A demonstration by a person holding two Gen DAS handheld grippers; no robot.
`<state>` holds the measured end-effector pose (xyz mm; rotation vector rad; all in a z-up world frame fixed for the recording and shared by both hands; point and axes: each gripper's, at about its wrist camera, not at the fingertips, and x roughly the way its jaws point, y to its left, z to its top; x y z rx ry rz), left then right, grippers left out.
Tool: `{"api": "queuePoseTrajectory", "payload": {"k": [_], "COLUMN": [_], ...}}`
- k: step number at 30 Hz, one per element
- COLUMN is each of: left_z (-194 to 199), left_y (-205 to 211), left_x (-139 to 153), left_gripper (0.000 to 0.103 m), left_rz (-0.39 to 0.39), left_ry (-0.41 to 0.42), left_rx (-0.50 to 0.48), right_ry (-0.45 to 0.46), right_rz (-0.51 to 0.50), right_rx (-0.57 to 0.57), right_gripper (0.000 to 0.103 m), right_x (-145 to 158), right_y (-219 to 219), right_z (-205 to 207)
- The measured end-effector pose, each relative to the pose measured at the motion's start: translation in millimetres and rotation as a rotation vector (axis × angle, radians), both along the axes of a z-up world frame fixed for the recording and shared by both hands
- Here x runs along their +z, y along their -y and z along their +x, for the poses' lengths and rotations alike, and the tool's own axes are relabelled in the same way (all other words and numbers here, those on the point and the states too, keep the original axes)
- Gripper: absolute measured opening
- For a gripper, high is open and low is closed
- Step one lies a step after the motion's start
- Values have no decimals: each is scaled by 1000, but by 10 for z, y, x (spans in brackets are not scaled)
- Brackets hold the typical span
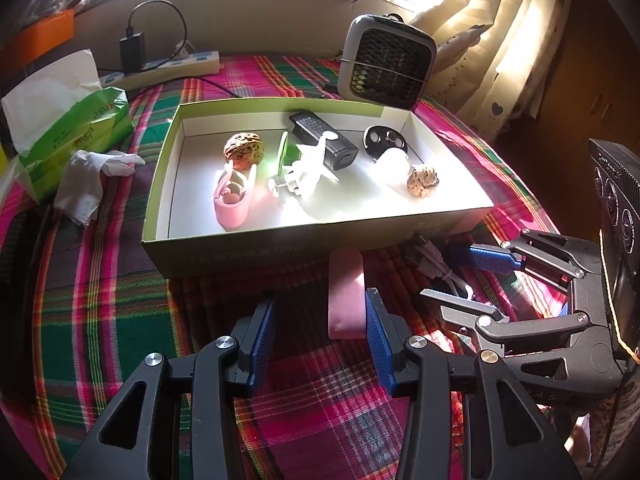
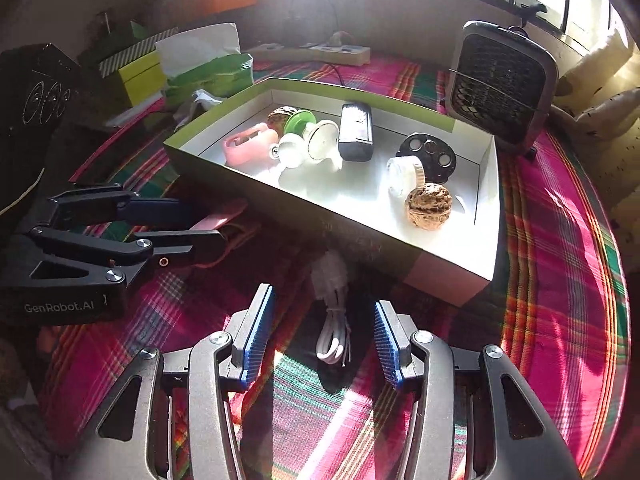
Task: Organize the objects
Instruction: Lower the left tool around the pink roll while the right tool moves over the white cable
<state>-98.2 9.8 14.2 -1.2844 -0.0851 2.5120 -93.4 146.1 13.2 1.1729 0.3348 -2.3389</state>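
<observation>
Both tools sit low over the plaid cloth, just in front of the green box (image 1: 280, 246). On my left tool (image 1: 320, 332) the blue pads are spread wide, and the pink bar (image 1: 346, 296) lies flat on the cloth in the gap, close against the right pad; I cannot tell whether it touches. Its far end reaches toward the box's near wall. My right tool (image 2: 324, 340) is also spread wide, with the coiled white cable (image 2: 332, 312) lying loose on the cloth between its fingers, apart from both pads.

Inside the box I see a walnut (image 1: 243, 149) at the back left with a pink clip-like piece (image 1: 233, 199) in front of it, a green-and-white plastic gadget (image 1: 304, 168) in the middle, a black remote-like block (image 1: 323, 145) behind that, and a black disc with holes (image 1: 385, 141) at the back right. A white round object (image 1: 393, 165) and a second walnut (image 1: 422, 181) rest near the right wall.

Behind the box stands a small fan heater (image 1: 386, 63). A green tissue pack (image 1: 76, 132) and a crumpled tissue (image 1: 94, 178) lie to the left.
</observation>
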Motion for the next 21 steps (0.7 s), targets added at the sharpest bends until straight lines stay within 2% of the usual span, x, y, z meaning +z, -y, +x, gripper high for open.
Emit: {"api": "queuePoseTrajectory", "payload": {"k": [8,21], "left_z": [15,13], "left_y": [-54,-82], "left_x": [-3,-7], "left_gripper": [41,41], "left_rz": [-54,-81], "left_ry": [-25,-41], "left_rx": [0,-1], "right_ry": [-20,-32], "right_rz": [0,-1], "right_rx": [-45,-65], "right_gripper": [48,48], "right_x": [-8,-13], "right_y": [2,12], "right_z": [-42,-38]}}
